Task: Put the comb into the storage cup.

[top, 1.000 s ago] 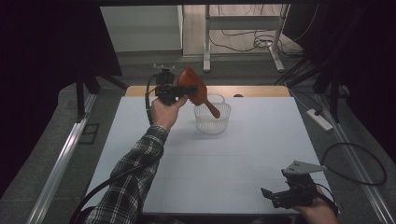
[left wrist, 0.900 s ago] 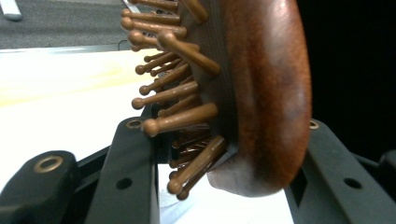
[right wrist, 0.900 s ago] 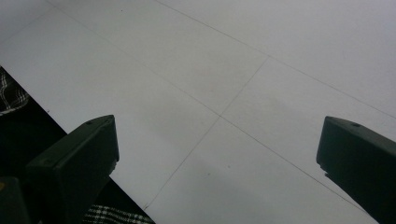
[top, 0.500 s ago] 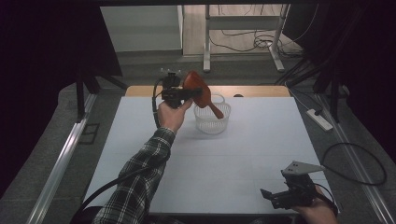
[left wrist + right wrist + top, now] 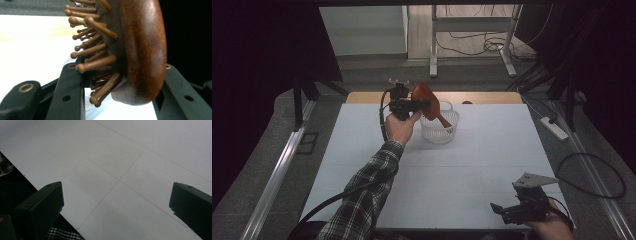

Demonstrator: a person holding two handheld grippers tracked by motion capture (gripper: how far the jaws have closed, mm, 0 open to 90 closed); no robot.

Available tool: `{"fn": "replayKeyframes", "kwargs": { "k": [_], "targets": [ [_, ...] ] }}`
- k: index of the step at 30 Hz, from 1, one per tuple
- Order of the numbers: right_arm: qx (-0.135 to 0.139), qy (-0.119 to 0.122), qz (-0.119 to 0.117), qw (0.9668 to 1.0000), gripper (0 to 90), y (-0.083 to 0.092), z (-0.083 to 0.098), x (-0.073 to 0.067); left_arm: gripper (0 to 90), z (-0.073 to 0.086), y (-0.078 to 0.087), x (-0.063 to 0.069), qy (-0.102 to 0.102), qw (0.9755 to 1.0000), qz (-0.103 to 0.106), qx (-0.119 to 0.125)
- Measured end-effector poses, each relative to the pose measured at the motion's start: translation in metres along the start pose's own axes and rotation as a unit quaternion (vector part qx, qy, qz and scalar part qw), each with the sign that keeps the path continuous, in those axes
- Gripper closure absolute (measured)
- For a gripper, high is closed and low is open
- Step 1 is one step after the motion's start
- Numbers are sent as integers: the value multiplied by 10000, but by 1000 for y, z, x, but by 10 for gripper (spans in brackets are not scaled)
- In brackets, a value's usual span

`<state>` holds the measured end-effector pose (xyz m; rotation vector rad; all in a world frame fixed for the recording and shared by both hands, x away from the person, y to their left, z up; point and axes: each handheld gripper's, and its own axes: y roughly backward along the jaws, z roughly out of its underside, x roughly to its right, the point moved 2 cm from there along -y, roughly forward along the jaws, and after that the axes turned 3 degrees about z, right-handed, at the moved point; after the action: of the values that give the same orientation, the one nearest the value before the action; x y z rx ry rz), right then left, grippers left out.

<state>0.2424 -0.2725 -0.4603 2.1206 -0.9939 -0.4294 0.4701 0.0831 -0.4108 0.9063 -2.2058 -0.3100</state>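
My left gripper point(image 5: 408, 106) is clamped on a wooden hairbrush point(image 5: 426, 100), up at the far side of the table point(image 5: 472, 165), just left of a white basket point(image 5: 440, 126). From above, the brush's reddish head stands beside my jaws and its handle slants down to the right across the basket's mouth; whether the handle touches the rim I cannot tell, since the brush covers that part. In the left gripper view the brush point(image 5: 140, 50) is pressed between my two black jaws, its smooth back against one and its knobbed bristles point(image 5: 92, 50) toward the other, and its top and handle are cut off by the frame. The basket is barely made out there, a pale blur low between the jaws. My right gripper point(image 5: 522, 207) rests at the near right corner of the table, its jaws spread wide with nothing between them; the right gripper view shows them apart over the bare white tabletop point(image 5: 125, 157), with a scrap of my plaid sleeve point(image 5: 60, 235) at the bottom edge.
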Motion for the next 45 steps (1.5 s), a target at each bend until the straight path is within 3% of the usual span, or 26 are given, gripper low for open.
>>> {"fn": "replayKeyframes", "kwargs": {
  "k": [20,37,45],
  "targets": [
    [-85,40,19,10000,1,-1,0,-1,600,15,-13,-14,251,9996,-44,-83],
    [-98,48,24,9999,2,-2,0,-1,580,21,-14,-21,403,9992,-11,-11],
    [-125,60,19,9999,1,-2,0,-1,543,24,-13,-31,659,9978,55,-41]
  ]
}}
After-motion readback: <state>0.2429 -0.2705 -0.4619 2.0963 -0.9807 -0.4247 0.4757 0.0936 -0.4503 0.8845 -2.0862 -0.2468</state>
